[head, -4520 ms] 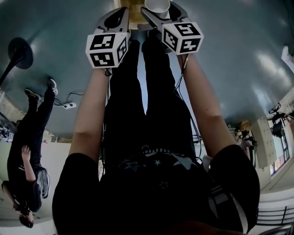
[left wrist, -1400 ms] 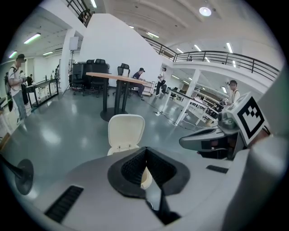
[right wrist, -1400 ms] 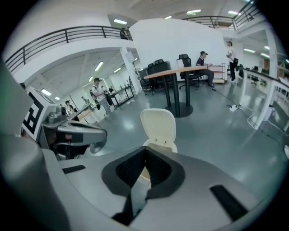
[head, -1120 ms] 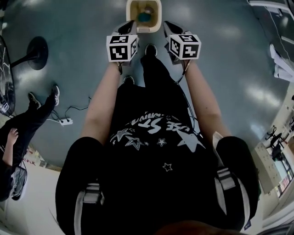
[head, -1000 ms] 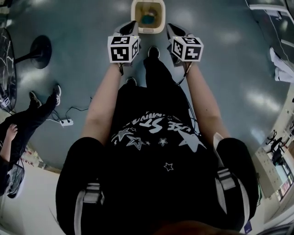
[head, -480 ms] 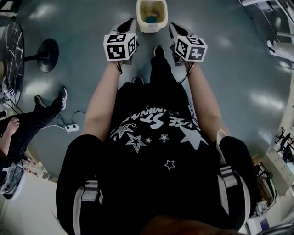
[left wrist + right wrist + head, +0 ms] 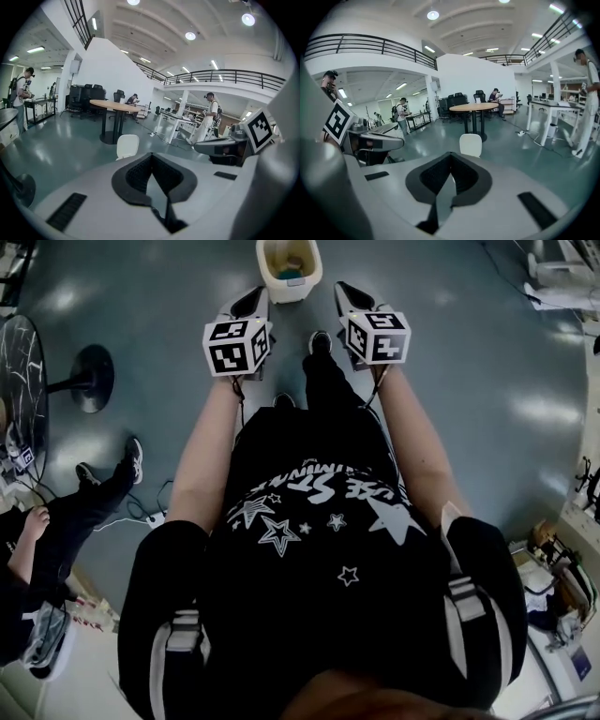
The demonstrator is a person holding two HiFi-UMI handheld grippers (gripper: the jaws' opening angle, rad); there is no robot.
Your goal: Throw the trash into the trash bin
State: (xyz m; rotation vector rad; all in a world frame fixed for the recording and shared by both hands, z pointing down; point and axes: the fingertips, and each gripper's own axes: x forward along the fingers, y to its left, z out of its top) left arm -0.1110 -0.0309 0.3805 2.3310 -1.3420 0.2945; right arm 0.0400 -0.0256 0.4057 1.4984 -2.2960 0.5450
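Observation:
A cream trash bin (image 7: 288, 268) stands on the grey floor ahead of the person's feet, with a bluish item and other trash inside it. My left gripper (image 7: 246, 306) and right gripper (image 7: 345, 298) hover side by side just short of the bin, one on each side of it. Both are shut with nothing between the jaws. In the left gripper view the jaws of my left gripper (image 7: 151, 157) meet, and the bin (image 7: 127, 146) shows beyond them. In the right gripper view my right gripper (image 7: 451, 157) is also closed and empty, with the bin (image 7: 470, 144) straight ahead.
A round wooden table (image 7: 115, 107) on a black pedestal stands behind the bin. A black stand base (image 7: 92, 378) and a seated person's legs (image 7: 103, 484) are at the left, with a power strip (image 7: 155, 517) on the floor. Several people stand at desks (image 7: 553, 105) farther off.
A few seconds ago my right gripper held a white cup over the bin; now it is empty. Over the last second both grippers drew back from the bin and rose a little.

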